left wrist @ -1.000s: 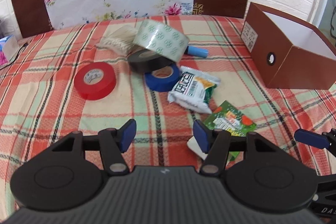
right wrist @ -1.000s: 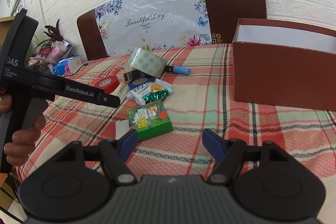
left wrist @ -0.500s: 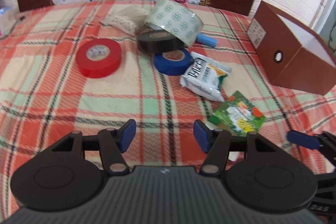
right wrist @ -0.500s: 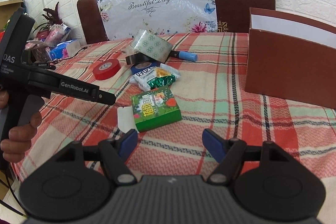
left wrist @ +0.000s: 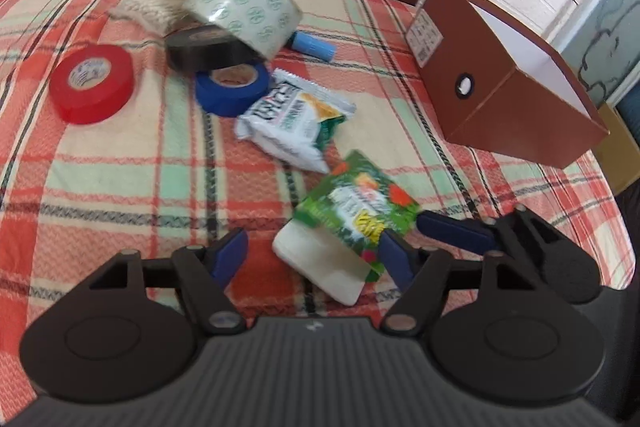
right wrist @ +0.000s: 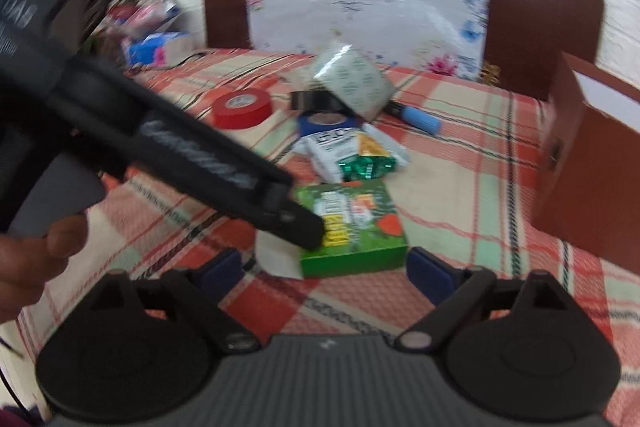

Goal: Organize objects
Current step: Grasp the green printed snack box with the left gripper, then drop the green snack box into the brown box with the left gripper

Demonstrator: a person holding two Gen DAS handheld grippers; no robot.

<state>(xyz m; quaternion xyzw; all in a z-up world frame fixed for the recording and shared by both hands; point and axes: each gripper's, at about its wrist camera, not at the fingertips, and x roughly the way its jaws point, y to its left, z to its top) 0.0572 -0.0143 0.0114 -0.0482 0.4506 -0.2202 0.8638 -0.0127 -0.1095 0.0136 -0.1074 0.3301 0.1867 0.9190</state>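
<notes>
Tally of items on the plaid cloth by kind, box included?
Tape rolls: 4, red, black, blue, patterned clear
Snack packets: 2, white, green
Blue marker: 1
White block: 1
Beige mesh bundle: 1
Brown box: 1
Total: 10

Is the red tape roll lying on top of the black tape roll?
No, the red roll lies alone on the cloth, apart from the black roll.
</notes>
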